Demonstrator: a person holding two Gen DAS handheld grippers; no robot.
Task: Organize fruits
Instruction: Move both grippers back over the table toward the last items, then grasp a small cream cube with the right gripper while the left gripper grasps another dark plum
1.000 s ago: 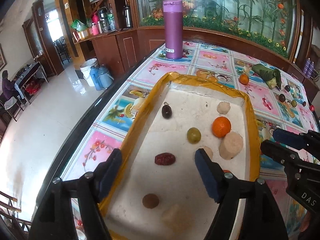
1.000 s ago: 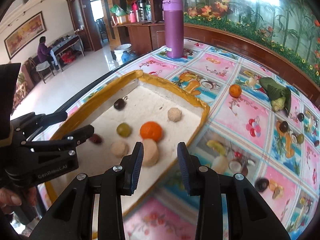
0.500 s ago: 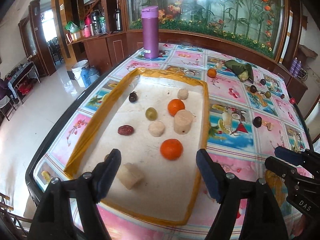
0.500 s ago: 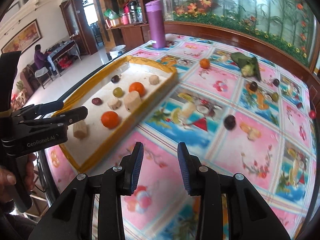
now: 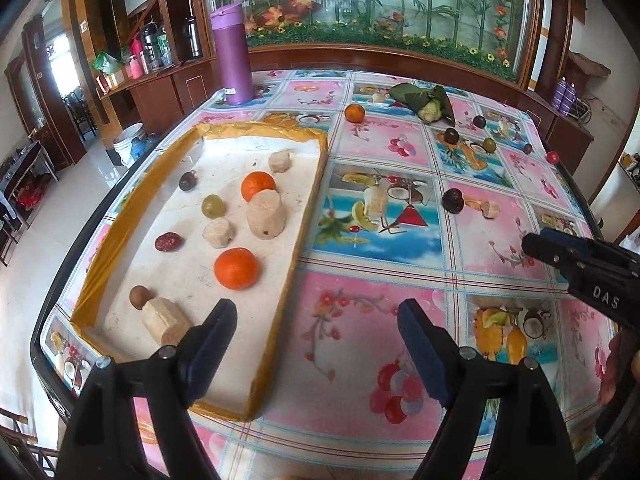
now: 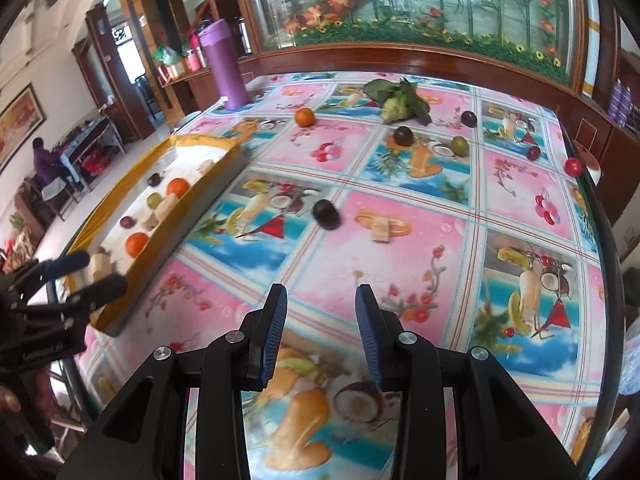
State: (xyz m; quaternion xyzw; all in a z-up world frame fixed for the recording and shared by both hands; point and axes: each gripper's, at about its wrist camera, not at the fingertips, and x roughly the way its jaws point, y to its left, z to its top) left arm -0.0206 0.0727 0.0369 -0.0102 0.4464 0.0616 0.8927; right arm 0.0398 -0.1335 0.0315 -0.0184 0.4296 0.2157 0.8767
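Two grippers empty; dark plum (image 6: 326, 213) well ahead, possibly passionfruit.

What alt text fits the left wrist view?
The left hand-held gripper, empty and opening, hangs over the right edge of a yellow-rimmed tray holding two oranges and other fruit. More fruit lies on the patterned tablecloth beyond.

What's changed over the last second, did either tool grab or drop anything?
Neither. Both tools pulled back from the tray toward the near side of the table. The left tool holds nothing and its jaws are opening; the right tool stays narrowly open and empty. Fruits in the tray, the loose dark plum and the purple flask have not moved.
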